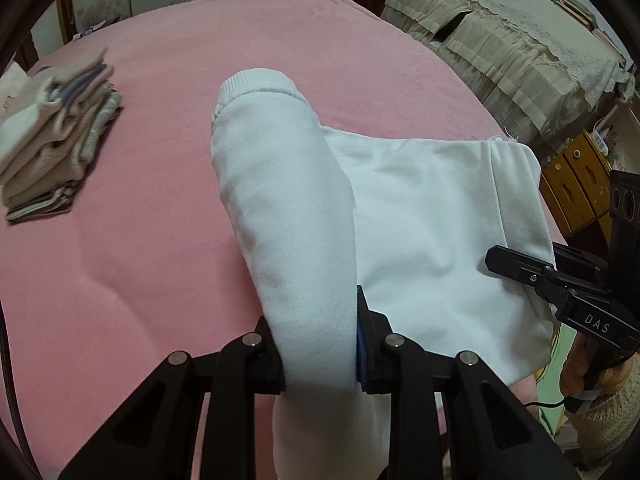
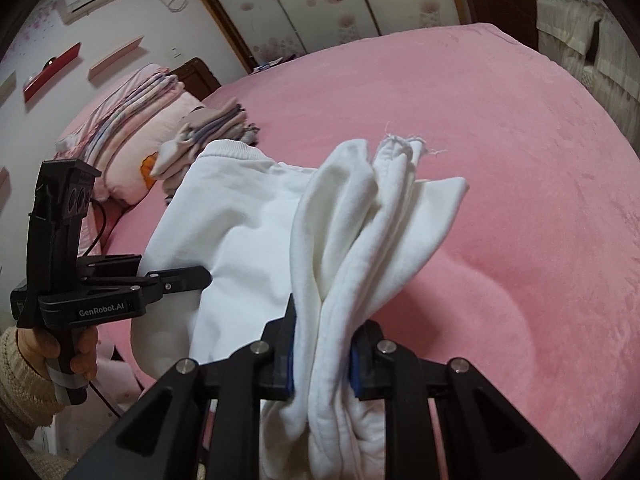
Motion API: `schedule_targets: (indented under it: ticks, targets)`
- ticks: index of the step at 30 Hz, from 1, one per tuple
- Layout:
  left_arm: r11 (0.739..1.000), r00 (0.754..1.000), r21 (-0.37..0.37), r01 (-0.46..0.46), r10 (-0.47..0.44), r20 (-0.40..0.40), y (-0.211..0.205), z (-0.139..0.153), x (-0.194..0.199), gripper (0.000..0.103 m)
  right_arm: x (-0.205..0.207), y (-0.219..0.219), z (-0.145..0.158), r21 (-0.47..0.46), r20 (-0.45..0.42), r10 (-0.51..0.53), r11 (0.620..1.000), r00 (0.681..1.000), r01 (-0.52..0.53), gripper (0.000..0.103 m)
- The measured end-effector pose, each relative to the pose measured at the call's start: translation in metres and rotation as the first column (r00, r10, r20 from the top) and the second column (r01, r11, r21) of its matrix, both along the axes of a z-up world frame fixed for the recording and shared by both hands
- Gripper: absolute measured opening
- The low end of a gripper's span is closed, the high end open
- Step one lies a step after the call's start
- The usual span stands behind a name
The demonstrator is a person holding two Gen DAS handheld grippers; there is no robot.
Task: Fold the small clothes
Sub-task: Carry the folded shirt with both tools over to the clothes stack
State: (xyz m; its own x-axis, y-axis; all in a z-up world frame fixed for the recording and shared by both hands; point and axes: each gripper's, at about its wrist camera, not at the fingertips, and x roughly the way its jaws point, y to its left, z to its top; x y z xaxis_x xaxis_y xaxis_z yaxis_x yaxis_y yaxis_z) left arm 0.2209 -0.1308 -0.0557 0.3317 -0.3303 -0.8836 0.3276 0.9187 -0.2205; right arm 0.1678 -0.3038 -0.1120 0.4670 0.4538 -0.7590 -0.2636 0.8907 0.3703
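Note:
A small white garment (image 1: 420,216) lies partly on the pink bed (image 1: 160,240). My left gripper (image 1: 318,344) is shut on its ribbed-cuff sleeve or leg (image 1: 280,184), which stands up from the jaws. My right gripper (image 2: 322,344) is shut on a bunched, several-layer edge of the same white garment (image 2: 360,240), held off the bed. The right gripper also shows at the right in the left wrist view (image 1: 520,268), touching the garment's right side. The left gripper shows at the left in the right wrist view (image 2: 176,280).
A stack of folded small clothes (image 1: 56,140) sits at the bed's left, also seen in the right wrist view (image 2: 212,128). Pillows and folded bedding (image 2: 132,120) lie behind it. A draped cabinet (image 1: 520,40) and wooden drawers (image 1: 576,176) stand right of the bed.

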Motion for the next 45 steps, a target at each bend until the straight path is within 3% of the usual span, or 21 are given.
schedule_targets:
  ticks: [5, 10, 16, 21, 28, 32, 37, 43, 45]
  targets:
    - [0.999, 0.999, 0.020, -0.029, 0.028, 0.039, 0.051, 0.037, -0.028, 0.023, -0.013, 0.036, 0.029, 0.004, 0.025, 0.065, 0.998, 0.998, -0.065, 0.019]
    - [0.994, 0.992, 0.067, -0.086, 0.079, 0.103, 0.115, 0.087, -0.023, 0.023, 0.003, 0.097, 0.074, 0.041, 0.075, 0.136, 0.989, 0.988, -0.139, 0.019]
    - [0.974, 0.969, 0.134, -0.183, 0.156, 0.194, 0.195, 0.148, 0.030, 0.024, 0.071, 0.188, 0.126, 0.095, 0.131, 0.182, 0.976, 0.974, -0.195, 0.019]
    - [0.952, 0.954, 0.179, -0.246, 0.206, 0.218, 0.265, 0.172, 0.117, 0.024, 0.144, 0.264, 0.153, 0.142, 0.153, 0.174, 0.970, 0.973, -0.196, 0.019]
    - [0.926, 0.929, 0.214, -0.310, 0.248, 0.273, 0.329, 0.163, 0.227, 0.025, 0.259, 0.353, 0.146, 0.181, 0.160, 0.116, 0.973, 0.980, -0.144, 0.019]
    - [0.920, 0.923, 0.194, -0.339, 0.286, 0.258, 0.361, 0.129, 0.275, 0.025, 0.308, 0.381, 0.120, 0.207, 0.121, 0.096, 0.971, 0.988, -0.119, 0.019]
    - [0.922, 0.930, 0.180, -0.343, 0.307, 0.201, 0.375, 0.078, 0.322, 0.025, 0.344, 0.393, 0.075, 0.222, 0.034, 0.062, 0.973, 0.998, -0.068, 0.019]
    - [0.929, 0.941, 0.179, -0.325, 0.299, 0.155, 0.380, 0.031, 0.349, 0.028, 0.360, 0.395, 0.032, 0.210, -0.043, 0.035, 0.977, 0.998, -0.025, 0.019]
    - [0.923, 0.938, 0.195, -0.332, 0.302, 0.168, 0.386, 0.017, 0.356, 0.039, 0.364, 0.395, 0.022, 0.198, -0.059, 0.031, 0.980, 0.998, -0.019, 0.020]
